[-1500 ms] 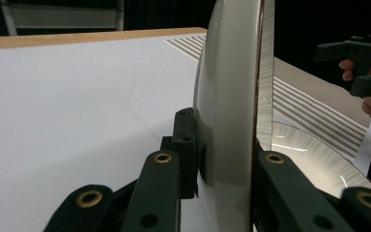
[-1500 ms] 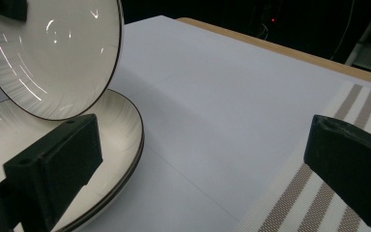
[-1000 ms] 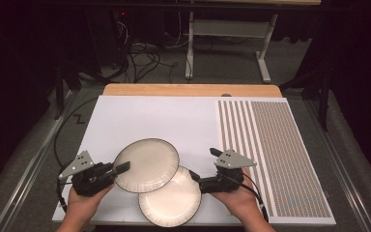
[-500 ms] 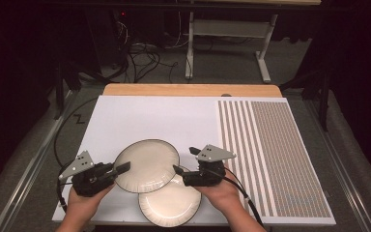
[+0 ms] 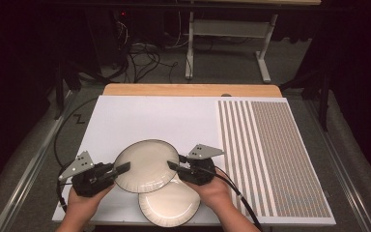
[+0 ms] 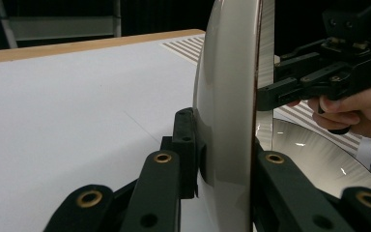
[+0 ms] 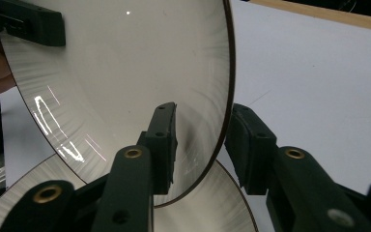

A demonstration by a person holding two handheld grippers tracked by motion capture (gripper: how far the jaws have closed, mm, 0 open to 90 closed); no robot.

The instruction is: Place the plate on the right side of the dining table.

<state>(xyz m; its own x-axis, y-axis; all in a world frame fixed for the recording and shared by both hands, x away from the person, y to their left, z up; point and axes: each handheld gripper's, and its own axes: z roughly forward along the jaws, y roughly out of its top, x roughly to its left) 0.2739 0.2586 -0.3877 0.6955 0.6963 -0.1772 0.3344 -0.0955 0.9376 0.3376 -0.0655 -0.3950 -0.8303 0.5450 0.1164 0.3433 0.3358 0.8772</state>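
Two cream plates with dark rims. The upper plate (image 5: 146,166) is lifted and tilted, overlapping the lower plate (image 5: 171,205), which lies on the white board. My left gripper (image 5: 124,168) is shut on the upper plate's left rim; in the left gripper view its jaws (image 6: 227,150) clamp the rim of the plate (image 6: 227,72), seen edge-on. My right gripper (image 5: 170,166) is at the opposite rim. In the right gripper view its jaws (image 7: 205,140) straddle the plate (image 7: 125,72) with a gap left; they have just been closing.
The white board (image 5: 164,116) covers most of the table. A striped mat (image 5: 275,154) lies to its right. A wooden edge (image 5: 188,90) runs along the back. Cables trail from both grippers toward the near edge.
My right gripper has moved left to the upper plate's right rim, and its jaws have narrowed around it. The left gripper and both plates have stayed put.
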